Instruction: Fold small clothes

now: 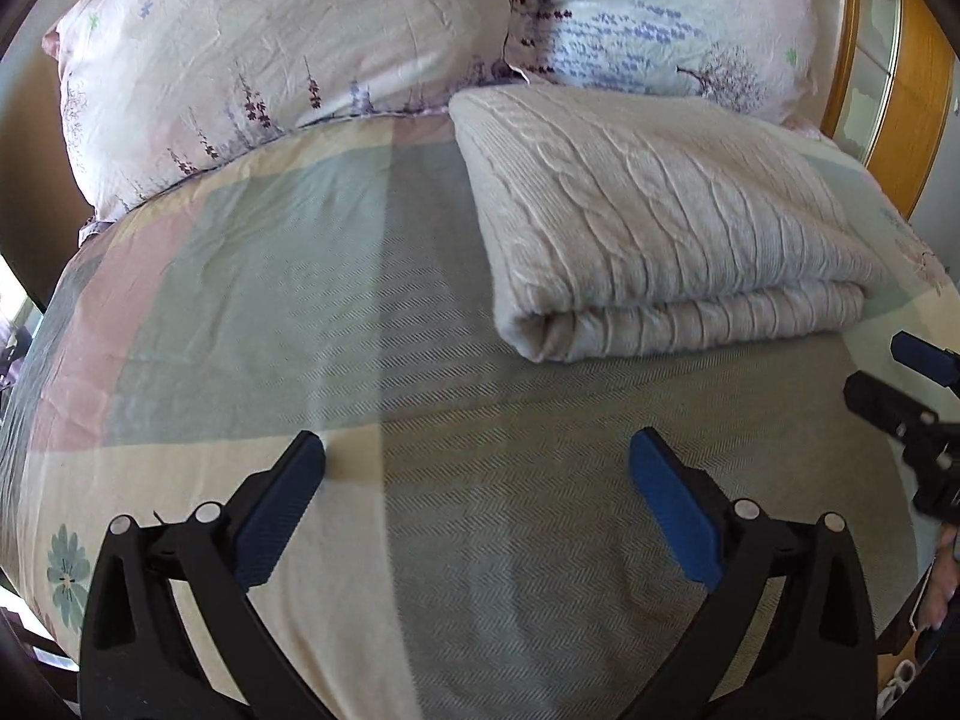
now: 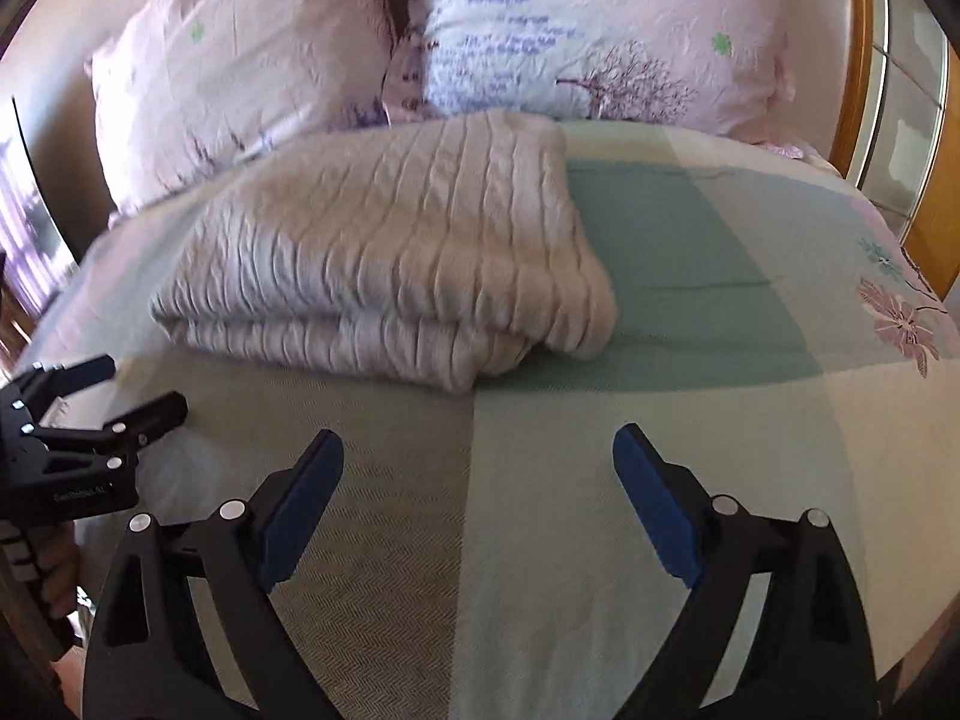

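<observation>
A cream cable-knit sweater [image 1: 660, 222] lies folded in a flat rectangle on the bed, its rolled fold edge toward me; it also shows in the right wrist view [image 2: 384, 252]. My left gripper [image 1: 477, 450] is open and empty, hovering over the bedspread short of the sweater and to its left. My right gripper [image 2: 478, 447] is open and empty, short of the sweater's near right corner. Each gripper shows in the other's view: the right one at the right edge [image 1: 900, 384], the left one at the left edge [image 2: 102, 390].
The bed has a patchwork bedspread [image 1: 270, 312] of green, pink and cream blocks. Two floral pillows [image 1: 270, 48] [image 1: 660, 18] lean at the head, just behind the sweater. A wooden headboard [image 1: 918, 120] stands at the far right.
</observation>
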### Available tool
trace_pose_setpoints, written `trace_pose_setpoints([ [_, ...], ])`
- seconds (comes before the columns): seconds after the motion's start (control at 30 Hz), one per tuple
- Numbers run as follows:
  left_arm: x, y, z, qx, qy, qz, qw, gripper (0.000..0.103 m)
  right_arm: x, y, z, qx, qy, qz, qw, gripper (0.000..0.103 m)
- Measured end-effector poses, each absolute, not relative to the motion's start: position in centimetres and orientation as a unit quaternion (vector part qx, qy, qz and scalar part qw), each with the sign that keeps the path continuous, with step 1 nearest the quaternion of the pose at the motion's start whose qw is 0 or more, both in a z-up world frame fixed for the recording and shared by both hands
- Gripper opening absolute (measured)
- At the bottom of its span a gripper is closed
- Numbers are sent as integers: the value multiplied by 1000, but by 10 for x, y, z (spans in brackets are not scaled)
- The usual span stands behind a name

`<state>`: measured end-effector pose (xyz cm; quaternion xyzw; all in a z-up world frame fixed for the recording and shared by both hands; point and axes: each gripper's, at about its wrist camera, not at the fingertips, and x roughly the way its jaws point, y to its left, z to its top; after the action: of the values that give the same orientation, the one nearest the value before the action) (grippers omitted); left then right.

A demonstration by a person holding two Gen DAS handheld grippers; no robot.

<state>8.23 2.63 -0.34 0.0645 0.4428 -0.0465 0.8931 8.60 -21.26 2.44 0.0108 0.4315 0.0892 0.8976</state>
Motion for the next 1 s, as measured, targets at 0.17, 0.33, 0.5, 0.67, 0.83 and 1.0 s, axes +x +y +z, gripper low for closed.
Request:
trace_pose_setpoints([
  [0.17, 84, 31, -5, 45, 449, -52, 891, 101, 77, -204, 21, -17, 432, 72, 899, 97],
  [0.33, 82, 31, -6, 46, 442, -56, 894, 101, 76, -205, 19, -14, 432, 64, 899, 100],
  [0.5, 82, 31, -6, 47, 441, -58, 894, 101, 76, -206, 18, -14, 435, 61, 898, 101],
  [0.67, 82, 31, -6, 47, 441, -58, 894, 101, 76, -205, 18, -14, 435, 60, 898, 102],
  [0.83, 82, 30, -6, 47, 441, -57, 894, 101, 77, -206, 18, -14, 438, 57, 897, 102],
  [1.0, 82, 30, -6, 47, 441, -57, 894, 101, 78, -205, 18, -14, 440, 55, 896, 102],
])
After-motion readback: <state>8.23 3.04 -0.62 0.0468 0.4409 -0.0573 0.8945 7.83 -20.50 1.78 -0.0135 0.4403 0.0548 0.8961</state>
